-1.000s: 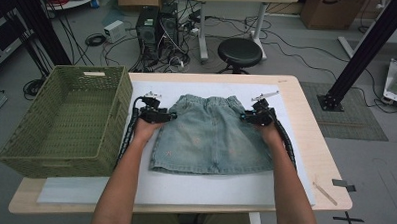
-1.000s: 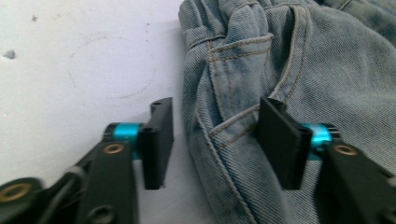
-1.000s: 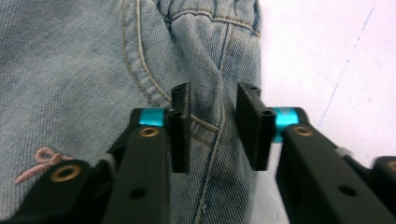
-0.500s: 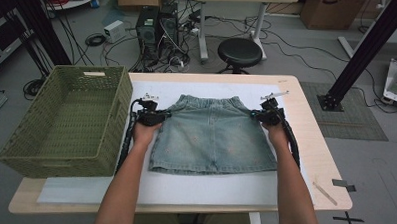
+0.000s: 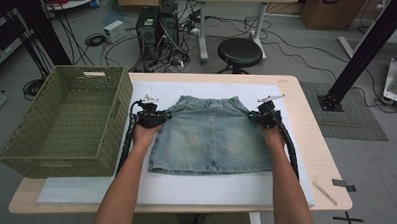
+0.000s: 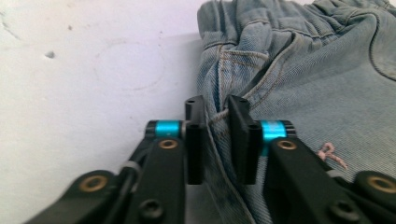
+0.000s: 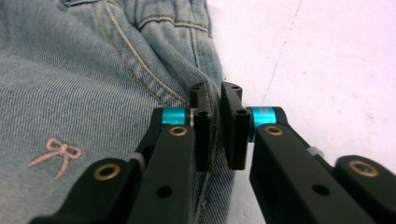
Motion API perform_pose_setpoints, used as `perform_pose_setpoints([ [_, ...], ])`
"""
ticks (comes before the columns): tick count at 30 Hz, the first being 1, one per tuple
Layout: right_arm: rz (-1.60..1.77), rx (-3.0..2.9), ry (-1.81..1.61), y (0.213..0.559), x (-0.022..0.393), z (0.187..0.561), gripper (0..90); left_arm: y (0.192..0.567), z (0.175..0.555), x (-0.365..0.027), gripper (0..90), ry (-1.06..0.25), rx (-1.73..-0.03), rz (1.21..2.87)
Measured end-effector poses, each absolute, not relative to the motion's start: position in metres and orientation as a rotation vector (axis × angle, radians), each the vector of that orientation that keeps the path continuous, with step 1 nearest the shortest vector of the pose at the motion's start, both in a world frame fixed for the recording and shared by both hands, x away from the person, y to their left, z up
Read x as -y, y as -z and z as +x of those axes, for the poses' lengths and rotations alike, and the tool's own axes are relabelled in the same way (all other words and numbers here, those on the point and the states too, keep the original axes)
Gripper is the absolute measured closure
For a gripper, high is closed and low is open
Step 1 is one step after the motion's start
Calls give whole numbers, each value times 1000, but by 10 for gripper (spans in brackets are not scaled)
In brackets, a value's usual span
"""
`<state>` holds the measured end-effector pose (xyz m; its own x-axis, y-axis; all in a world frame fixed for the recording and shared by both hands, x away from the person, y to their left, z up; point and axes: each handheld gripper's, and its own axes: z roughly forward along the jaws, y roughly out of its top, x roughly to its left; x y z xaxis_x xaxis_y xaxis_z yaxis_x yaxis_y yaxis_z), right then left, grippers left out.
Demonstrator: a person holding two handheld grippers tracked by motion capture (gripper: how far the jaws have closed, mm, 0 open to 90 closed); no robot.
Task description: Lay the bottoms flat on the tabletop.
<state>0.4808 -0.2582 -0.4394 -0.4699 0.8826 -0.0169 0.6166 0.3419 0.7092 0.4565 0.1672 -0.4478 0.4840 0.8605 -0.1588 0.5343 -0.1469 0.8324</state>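
Note:
A pale blue denim skirt (image 5: 210,137) lies flat on the white mat (image 5: 193,192), waistband away from the person. My left gripper (image 5: 158,114) sits at the skirt's left side seam just below the waist. In the left gripper view, the gripper (image 6: 215,107) has just been opening, and the seam of the skirt (image 6: 303,70) lies loose in the gap between its jaws. My right gripper (image 5: 260,116) is at the right side seam. Seen in its own view, this gripper (image 7: 215,93) has also just been opening, with a narrower gap around the edge of the skirt (image 7: 70,70).
A green woven basket (image 5: 66,127) stands on the left end of the wooden table (image 5: 311,126), close to the left hand. Beyond the table are a black stool (image 5: 238,51), a computer tower and loose cables on the floor. A small stick lies near the table's right front corner.
The skirt's waist has gone from rumpled to straight and flat. Both hands have stayed at the side seams with little movement.

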Motion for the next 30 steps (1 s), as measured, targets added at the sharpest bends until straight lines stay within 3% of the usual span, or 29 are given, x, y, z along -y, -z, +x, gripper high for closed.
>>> perform_pose_setpoints([
  [3,1315,-2177,-960,434,258,479,643,445,455,-174,578,-451,-1177,1785],
  [4,1299,-2171,-992,431,258,478,636,443,454,-176,543,-452,-1169,1768],
  [11,1187,-2155,-1162,410,238,475,473,430,449,-177,467,-462,-1070,1721],
  [14,1123,-2202,-1205,407,217,478,450,428,448,-176,445,-444,-1056,1715],
  [17,1076,-2278,-1217,409,192,482,452,428,447,-175,445,-435,-1051,1715],
  [21,979,-2371,-1140,419,160,485,625,429,447,-177,443,-427,-1059,1715],
  [24,919,-2451,-1014,432,148,485,683,429,447,-179,443,-420,-1063,1716],
  [30,967,-2490,-974,441,151,488,695,431,444,-185,443,-409,-1080,1716],
])
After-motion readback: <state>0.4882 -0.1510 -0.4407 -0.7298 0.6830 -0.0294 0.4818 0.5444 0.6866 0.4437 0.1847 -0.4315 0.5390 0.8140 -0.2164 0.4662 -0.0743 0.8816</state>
